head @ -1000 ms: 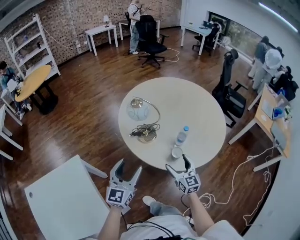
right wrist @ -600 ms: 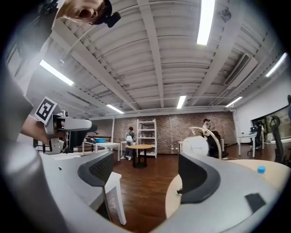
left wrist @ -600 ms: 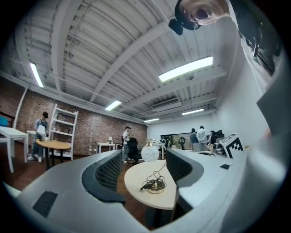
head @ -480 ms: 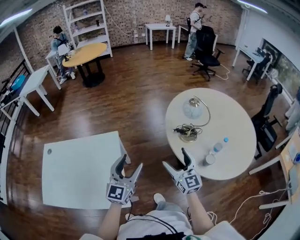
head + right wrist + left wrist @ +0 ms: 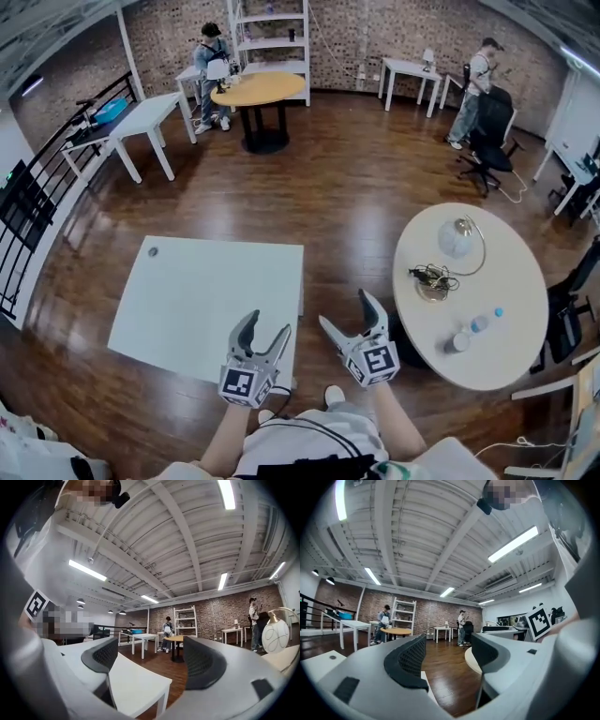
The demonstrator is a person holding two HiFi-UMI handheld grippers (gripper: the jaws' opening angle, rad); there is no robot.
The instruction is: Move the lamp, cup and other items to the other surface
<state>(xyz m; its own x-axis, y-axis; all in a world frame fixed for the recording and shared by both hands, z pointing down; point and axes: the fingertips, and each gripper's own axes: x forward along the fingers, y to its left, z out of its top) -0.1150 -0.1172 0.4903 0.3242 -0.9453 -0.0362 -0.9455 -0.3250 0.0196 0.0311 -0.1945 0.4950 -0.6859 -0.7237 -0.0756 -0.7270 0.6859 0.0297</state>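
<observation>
Head view: looking steeply down on two white desks, a square desk point(image 5: 187, 300) at left and a round desk point(image 5: 511, 370) at right, well apart across dark wood floor point(image 5: 347, 197). Holding the left tongs point(image 5: 265, 326) over the near right corner of the square desk and the right tongs point(image 5: 345, 311) over the floor between the two desks. Left gripper view: showing jaws spread wide, nothing between them but floor and the far room. Right gripper view: showing the same wide gap (having just closed in a touch), nothing gripped, only the square desk's corner lying below. Finding every task item on the round desk: globe lamp point(image 5: 457, 238) upright toward the far side, arched stem running down to a brass base, with a tangle of cable point(image 5: 427, 275) on and beside that base; water bottle point(image 5: 482, 323) and cup point(image 5: 457, 342) near each other toward the near edge, cup the closer to the rim. Noting a small dark spot point(image 5: 153, 251) near the square desk's far left corner. Farther off: round wooden desk point(image 5: 258, 89) with a seated person point(image 5: 211, 52) at it, white shelving rack point(image 5: 272, 23) behind, standing person point(image 5: 476, 75) beside a black office chair point(image 5: 489, 141), black railing point(image 5: 33, 211) at far left.
</observation>
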